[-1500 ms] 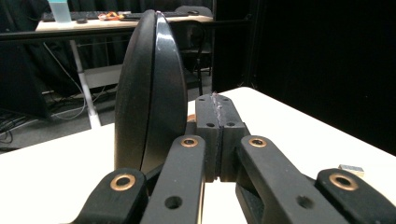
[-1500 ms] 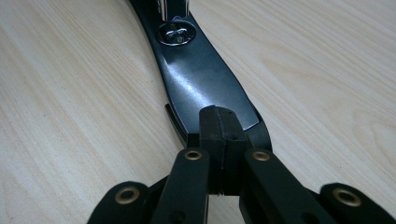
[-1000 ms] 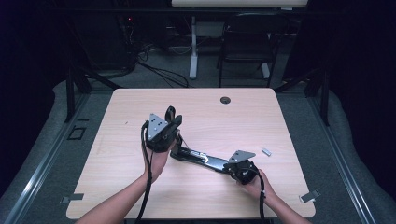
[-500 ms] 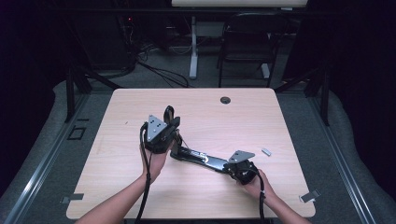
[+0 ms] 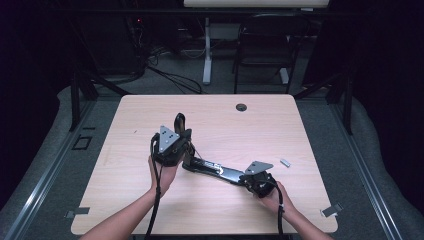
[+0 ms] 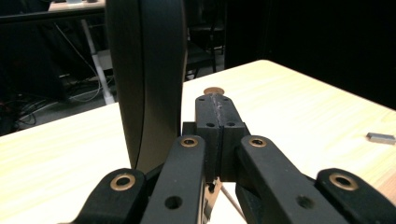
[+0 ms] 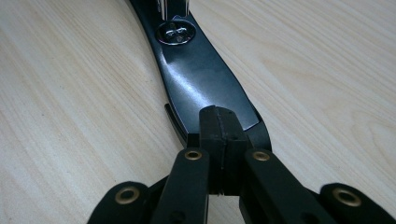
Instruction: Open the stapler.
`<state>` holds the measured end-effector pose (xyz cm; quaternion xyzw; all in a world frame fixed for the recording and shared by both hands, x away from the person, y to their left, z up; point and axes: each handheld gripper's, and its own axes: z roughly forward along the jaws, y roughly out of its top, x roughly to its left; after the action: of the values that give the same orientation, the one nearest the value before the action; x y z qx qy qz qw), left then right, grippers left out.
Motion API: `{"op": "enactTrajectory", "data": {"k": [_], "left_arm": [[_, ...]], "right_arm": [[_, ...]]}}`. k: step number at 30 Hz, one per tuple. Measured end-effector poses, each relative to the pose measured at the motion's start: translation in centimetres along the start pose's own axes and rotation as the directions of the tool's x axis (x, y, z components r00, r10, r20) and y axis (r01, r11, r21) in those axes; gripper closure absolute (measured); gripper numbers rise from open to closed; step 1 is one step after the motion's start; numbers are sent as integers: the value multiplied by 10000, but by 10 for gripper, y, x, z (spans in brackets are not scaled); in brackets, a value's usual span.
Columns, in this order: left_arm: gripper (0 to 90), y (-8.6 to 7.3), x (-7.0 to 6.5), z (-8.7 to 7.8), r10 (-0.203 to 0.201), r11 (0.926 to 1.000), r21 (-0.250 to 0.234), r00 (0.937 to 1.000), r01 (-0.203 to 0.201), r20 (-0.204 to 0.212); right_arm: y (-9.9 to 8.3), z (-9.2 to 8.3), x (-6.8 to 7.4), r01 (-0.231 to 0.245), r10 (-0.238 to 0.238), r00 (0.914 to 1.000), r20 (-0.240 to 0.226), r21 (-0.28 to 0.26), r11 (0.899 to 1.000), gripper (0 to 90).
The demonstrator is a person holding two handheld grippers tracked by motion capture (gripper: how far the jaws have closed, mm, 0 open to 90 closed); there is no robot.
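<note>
A long black metal tool (image 5: 215, 169) with a screw joint (image 7: 174, 32) lies across the middle of the wooden table (image 5: 280, 125). One curved black limb of it (image 6: 147, 79) stands upright at its left end. My left gripper (image 5: 183, 135) is beside that limb, pointing toward the table's far edge. Its jaws (image 6: 215, 100) are pressed together with nothing between them, and the limb rises just left of them. My right gripper (image 5: 241, 176) is at the tool's right end. Its shut jaws (image 7: 219, 114) rest over the flat black end, pad against pad.
A small grey metal piece (image 5: 285, 162) lies on the table to the right of the tool, also seen as a grey metal piece (image 6: 380, 137). A round cable grommet (image 5: 241, 107) sits near the far edge. Chairs and cables stand on the floor behind.
My left gripper has shifted very slightly to the left beside the upright limb. The right gripper has kept still.
</note>
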<state>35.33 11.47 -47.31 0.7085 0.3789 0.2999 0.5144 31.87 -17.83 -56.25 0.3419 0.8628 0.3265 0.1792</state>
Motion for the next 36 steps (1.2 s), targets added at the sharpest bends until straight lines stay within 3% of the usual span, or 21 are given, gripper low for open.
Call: {"op": "enactTrajectory", "data": {"k": [14,28,29,31,34,36], "left_arm": [[900,-5,3,1,44,9990,443,10000,-40,-79],[900,-7,17,-5,-312,9987,386,9989,326,-349],[900,-8,17,-5,-347,9986,391,9979,368,-541],[900,-9,25,-6,-610,9969,448,9955,644,-721],[900,-14,44,-9,-1242,9898,550,9850,1315,-1197],[900,-19,56,-10,-1456,9855,700,9819,1547,-1209]], "right_arm": [[0,0,1,-7,7,10000,10,-5,10000,900],[0,0,1,-9,9,10000,66,11,10000,900],[0,0,1,3,-3,10000,66,15,10000,900],[0,0,1,-10,9,10000,62,20,10000,900],[1,0,1,7,-7,10000,52,44,10000,900],[1,0,0,-5,5,10000,43,12,10000,900]]}}
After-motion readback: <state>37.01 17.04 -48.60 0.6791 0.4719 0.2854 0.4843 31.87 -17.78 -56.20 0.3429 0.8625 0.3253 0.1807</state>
